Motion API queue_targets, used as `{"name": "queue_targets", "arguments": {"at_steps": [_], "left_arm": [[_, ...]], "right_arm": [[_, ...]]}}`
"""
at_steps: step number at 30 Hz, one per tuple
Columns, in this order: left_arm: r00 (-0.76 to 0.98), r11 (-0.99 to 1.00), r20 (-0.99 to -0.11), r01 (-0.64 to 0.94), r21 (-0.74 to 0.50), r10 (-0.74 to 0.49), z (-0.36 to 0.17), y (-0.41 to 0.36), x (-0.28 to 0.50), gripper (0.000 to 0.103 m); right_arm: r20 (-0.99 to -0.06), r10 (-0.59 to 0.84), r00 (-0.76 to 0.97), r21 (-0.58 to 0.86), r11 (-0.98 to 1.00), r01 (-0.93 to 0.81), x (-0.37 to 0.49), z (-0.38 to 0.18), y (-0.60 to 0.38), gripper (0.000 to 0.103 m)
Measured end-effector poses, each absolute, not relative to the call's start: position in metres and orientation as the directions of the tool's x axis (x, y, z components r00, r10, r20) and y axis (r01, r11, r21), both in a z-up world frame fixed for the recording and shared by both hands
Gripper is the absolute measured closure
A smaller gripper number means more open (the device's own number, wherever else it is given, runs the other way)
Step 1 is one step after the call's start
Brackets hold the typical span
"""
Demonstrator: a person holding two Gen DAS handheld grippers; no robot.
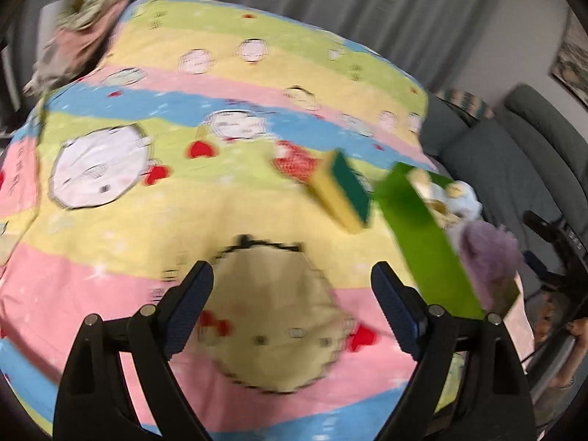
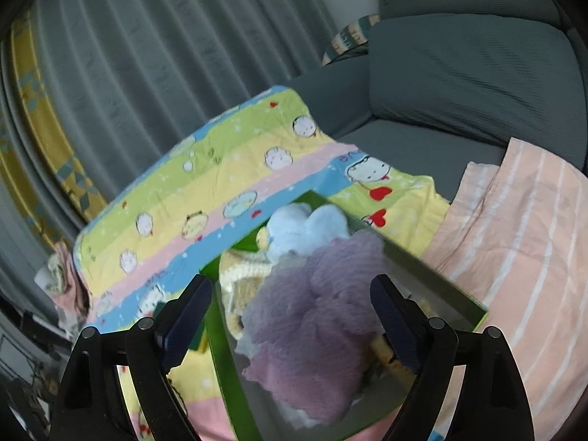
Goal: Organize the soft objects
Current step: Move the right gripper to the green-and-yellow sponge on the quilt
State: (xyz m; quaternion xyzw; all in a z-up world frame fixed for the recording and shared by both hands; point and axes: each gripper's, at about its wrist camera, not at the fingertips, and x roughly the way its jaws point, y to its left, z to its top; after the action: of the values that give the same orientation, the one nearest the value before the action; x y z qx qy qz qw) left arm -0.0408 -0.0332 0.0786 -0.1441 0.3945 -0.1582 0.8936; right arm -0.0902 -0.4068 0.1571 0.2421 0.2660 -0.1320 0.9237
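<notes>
Room: grey curtains (image 2: 147, 55) behind, grey sofa (image 2: 459, 73) upper right of the right wrist view, yellow patterned fabric at its left edge.
Surface: striped cartoon-print blanket (image 1: 228, 202), pastel bands with white faces and red hearts, fills most of the left wrist view; what is under it can't be told.
Box: green box (image 2: 224, 349) open on top, lower centre of the right wrist view, right edge of the left wrist view.
Box contents: purple fluffy cloth (image 2: 312, 330) on top, light blue plush (image 2: 305, 231) behind it, cream knit item beside that.
Sponge: yellow-green sponge (image 1: 341, 194) on the blanket, just left of the box, centre right of the left wrist view, blurred.
Other cloth: pink striped cloth (image 2: 522, 250) right of the box; crumpled pink-green clothes (image 1: 84, 33) upper left.
Left gripper (image 1: 292, 301): jaws spread wide, nothing between them, over the blanket.
Right gripper (image 2: 290, 312): jaws spread wide, above the purple cloth, pads not pressing it.
</notes>
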Motion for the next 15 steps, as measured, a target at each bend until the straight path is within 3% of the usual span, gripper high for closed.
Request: {"name": "queue_targets", "arguments": {"at_steps": [3, 6, 8, 11, 15], "left_arm": [[0.68, 0.91, -0.642, 0.094, -0.405, -0.355, 0.068, -0.002, -0.04, 0.016], [0.687, 0.928, -0.668, 0.024, -0.373, -0.286, 0.062, 0.018, -0.034, 0.016], [0.679, 0.922, -0.674, 0.01, -0.387, -0.29, 0.062, 0.028, -0.03, 0.015], [0.687, 0.912, -0.667, -0.016, -0.41, -0.288, 0.063, 0.041, -0.029, 0.002], [0.699, 0.904, -0.662, -0.051, -0.425, -0.272, 0.066, 0.054, -0.032, 0.001]], "right_arm": [[-0.55, -0.162, 0.819, 0.329, 0.86, 0.391, -0.089, 0.162, -0.393, 0.015], [-0.542, -0.117, 0.832, 0.322, 0.886, 0.334, -0.088, 0.168, -0.37, 0.014], [-0.543, -0.045, 0.839, 0.335, 0.904, 0.266, -0.085, 0.17, -0.35, 0.011], [-0.553, 0.092, 0.828, 0.378, 0.914, 0.15, -0.072, 0.168, -0.313, 0.004], [-0.634, 0.242, 0.734, 0.438, 0.895, 0.083, -0.033, 0.147, -0.262, 0.004]]}}
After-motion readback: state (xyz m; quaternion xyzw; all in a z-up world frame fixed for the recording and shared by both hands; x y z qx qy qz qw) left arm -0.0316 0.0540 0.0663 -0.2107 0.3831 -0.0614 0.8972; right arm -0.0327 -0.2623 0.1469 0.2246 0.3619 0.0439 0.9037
